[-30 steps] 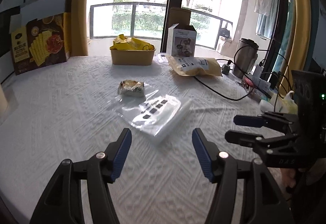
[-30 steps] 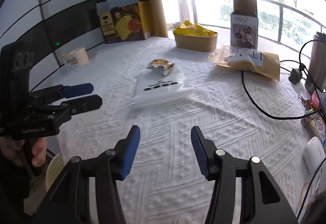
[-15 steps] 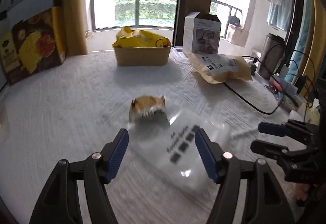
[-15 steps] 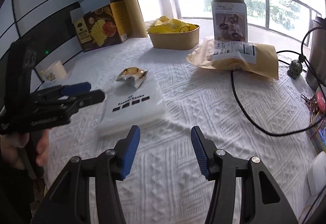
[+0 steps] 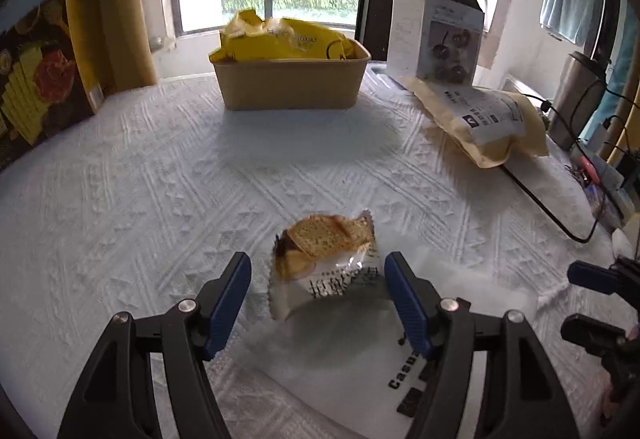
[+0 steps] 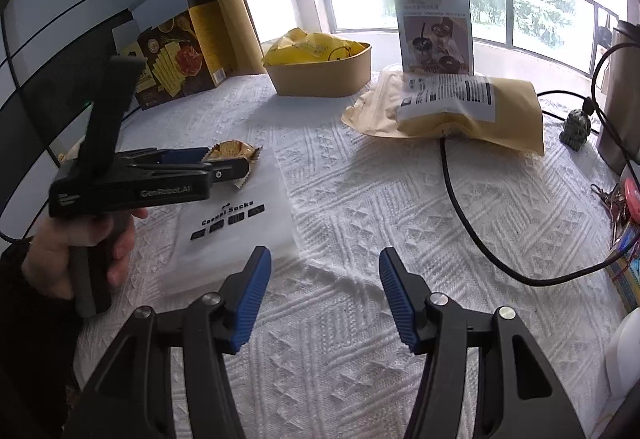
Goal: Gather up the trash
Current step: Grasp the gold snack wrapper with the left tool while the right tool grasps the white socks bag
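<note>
Wrapper [image 5: 326, 265] partly behind left tool [image 5: 318, 289]

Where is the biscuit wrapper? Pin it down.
In the left wrist view the biscuit wrapper lies between the open left gripper's fingers, overlapping the clear socks bag's far corner.

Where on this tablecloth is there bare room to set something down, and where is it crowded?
Bare cloth lies between the cracker packet and the brown bowl, and left toward the biscuit box. Another patch sits ahead of the right tool, short of the black cable. The far right edge is cluttered.
</note>
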`<state>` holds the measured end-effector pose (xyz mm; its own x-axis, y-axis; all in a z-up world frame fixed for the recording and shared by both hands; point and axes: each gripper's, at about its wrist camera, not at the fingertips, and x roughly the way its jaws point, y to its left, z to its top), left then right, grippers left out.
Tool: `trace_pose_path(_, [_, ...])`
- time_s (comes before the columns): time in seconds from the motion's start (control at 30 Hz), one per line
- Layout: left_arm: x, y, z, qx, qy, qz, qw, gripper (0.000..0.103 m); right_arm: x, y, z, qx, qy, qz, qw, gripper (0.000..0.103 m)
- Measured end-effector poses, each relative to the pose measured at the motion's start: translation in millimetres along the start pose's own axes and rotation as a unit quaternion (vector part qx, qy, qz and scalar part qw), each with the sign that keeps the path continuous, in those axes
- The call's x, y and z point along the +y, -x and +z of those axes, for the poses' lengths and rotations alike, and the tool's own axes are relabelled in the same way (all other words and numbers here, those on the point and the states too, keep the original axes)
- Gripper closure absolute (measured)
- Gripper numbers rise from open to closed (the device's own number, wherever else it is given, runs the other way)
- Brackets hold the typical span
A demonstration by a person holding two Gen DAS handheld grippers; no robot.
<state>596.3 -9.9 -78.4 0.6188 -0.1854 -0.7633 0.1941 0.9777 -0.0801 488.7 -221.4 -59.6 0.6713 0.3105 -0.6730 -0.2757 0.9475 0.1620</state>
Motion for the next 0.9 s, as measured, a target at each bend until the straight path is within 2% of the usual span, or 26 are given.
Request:
trace_pose_path(0.07, [1, 2, 0, -0.006, -0.002, -0.009, 0.9999, 0.055, -1, -1, 0, 0.003, -0.003, 0.005, 1.000, 0.049])
trace_pose_path(0.13, [-1, 2, 0, -0.003, -0.013, -0.014, 0.9998, 0.059, 1, -3, 0, 0.007, -0.005, 0.013, 1.000, 0.049])
trace_pose_path(0.2, [-1, 4, -1, -0.007, -0.020, -0.018, 0.9996, 0.069, 3, -4, -1, 0.011, -0.005, 0.018, 1.000, 0.049])
trace_pose_path(0.23, [-4, 6, -2, -0.009, -0.025, -0.013, 0.9996, 0.078, 5, -5, -2, 0.013, -0.006, 0.022, 1.000, 0.049])
trace_pose_path(0.27, [-5, 8, -3, -0.007, -0.029, -0.011, 0.9995, 0.080, 5, -7, -2, 0.016, -0.008, 0.027, 0.999, 0.049])
trace_pose_path(0.37, [-5, 16, -14, -0.008, -0.037, -0.018, 0.9991, 0.084, 8, -14, -3, 0.033, -0.017, 0.044, 0.998, 0.049])
trace_pose_path(0.5, [-4, 46, -36, -0.033, -0.047, 0.013, 0.9982, 0.090, 19, -22, -1, 0.041, -0.020, 0.060, 0.997, 0.049])
trace_pose_path(0.67, [16, 87, -65, -0.048, -0.010, 0.001, 0.9988, 0.091, 28, -32, 6, 0.042, -0.046, 0.076, 0.995, 0.049])
trace_pose_path(0.9, [30, 135, -99, -0.079, 0.024, 0.003, 0.9966, 0.091, 42, -44, 13, 0.029, -0.054, 0.050, 0.997, 0.049])
